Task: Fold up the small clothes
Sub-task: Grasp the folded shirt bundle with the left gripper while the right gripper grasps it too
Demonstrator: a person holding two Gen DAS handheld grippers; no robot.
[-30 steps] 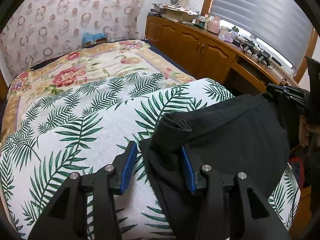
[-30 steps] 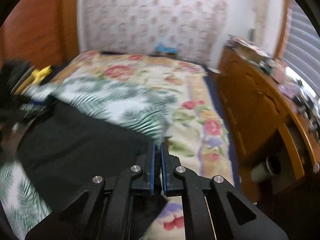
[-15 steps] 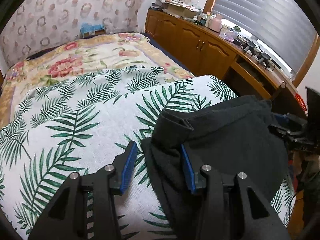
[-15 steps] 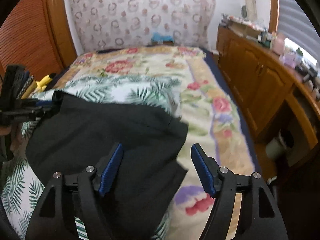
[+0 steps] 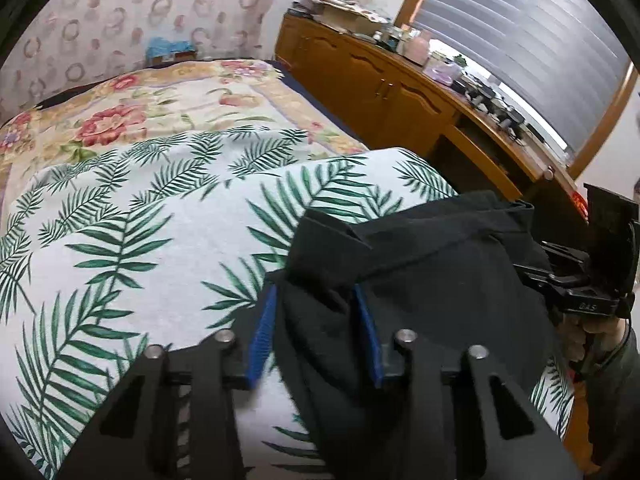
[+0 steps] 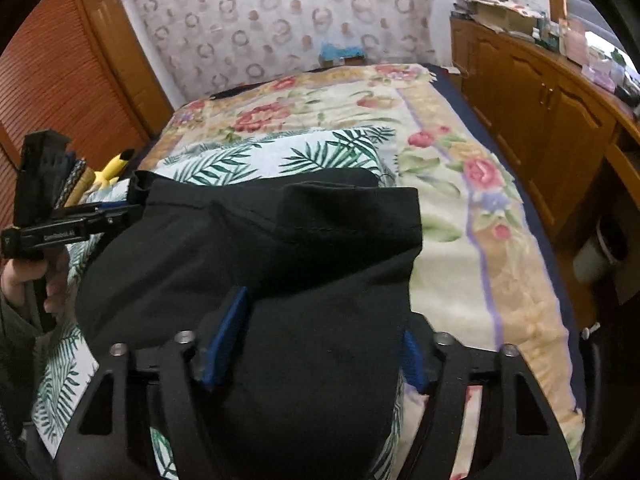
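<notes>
Left gripper [image 5: 316, 332] closing on black garment [image 5: 420, 272]; right gripper [image 6: 320, 344] closing, straddling it.

A black garment [image 6: 256, 248] lies bunched across the middle of the frame, on a palm-leaf sheet [image 6: 260, 156] spread over a floral bedspread [image 6: 460, 200]. At the bottom, the right gripper [image 6: 312, 344] straddles the near edge of the cloth; its jaws are closing, blue pads either side of a fold, and I can't tell whether they press it yet. At the left edge the left gripper [image 6: 132, 210], held in a hand [image 6: 28, 276], reaches the garment's far corner, its tips hidden in the fabric. A yellow toy [image 6: 114, 168] sits behind it. Wooden cabinets [image 6: 540, 100] run down the right; patterned wallpaper [image 6: 280, 20] fills the top.
</notes>
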